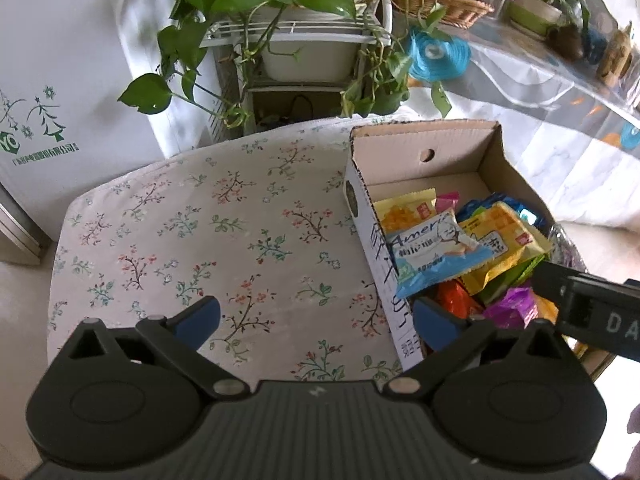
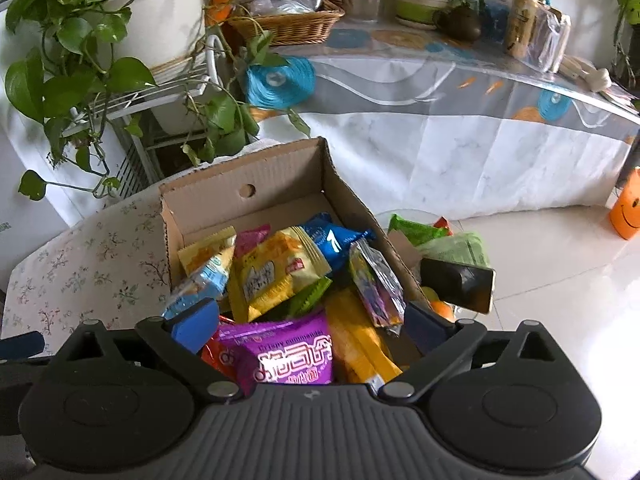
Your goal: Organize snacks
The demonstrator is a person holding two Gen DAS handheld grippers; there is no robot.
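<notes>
Nearest in the left wrist view, the left gripper (image 1: 316,320) stands spread wide with nothing between its blue fingertips (image 1: 200,318), hanging over the floral-print cloth (image 1: 180,232) that covers the low table; its right fingertip sits just at the white side wall of the cardboard box (image 1: 424,148). The right gripper (image 2: 312,326) is likewise released, jaws wide apart and gripping nothing, poised above the near end of the box, with the purple snack bag (image 2: 288,352) and a long yellow packet (image 2: 360,344) lying loose below and between its fingers. Both jaws have just been opening. The snacks all lie piled inside the open-topped box: a light blue packet (image 1: 436,256) leans on the left wall, a yellow packet (image 2: 276,272) sits in the middle, a dark blue packet (image 2: 332,240) lies behind it, and a shiny multicoloured sachet (image 2: 376,284) rests against the right wall. The far end of the box floor is bare cardboard. Just outside the right wall, a dark phone-like slab (image 2: 460,284) and green packets (image 2: 416,230) rest on a small glass surface. Beyond the box stand a trailing pothos plant (image 2: 72,40) in a white pot on a white wire rack (image 1: 296,32), and a long table with a clear cover over a patterned cloth (image 2: 440,92), holding a wicker basket (image 2: 292,26).
</notes>
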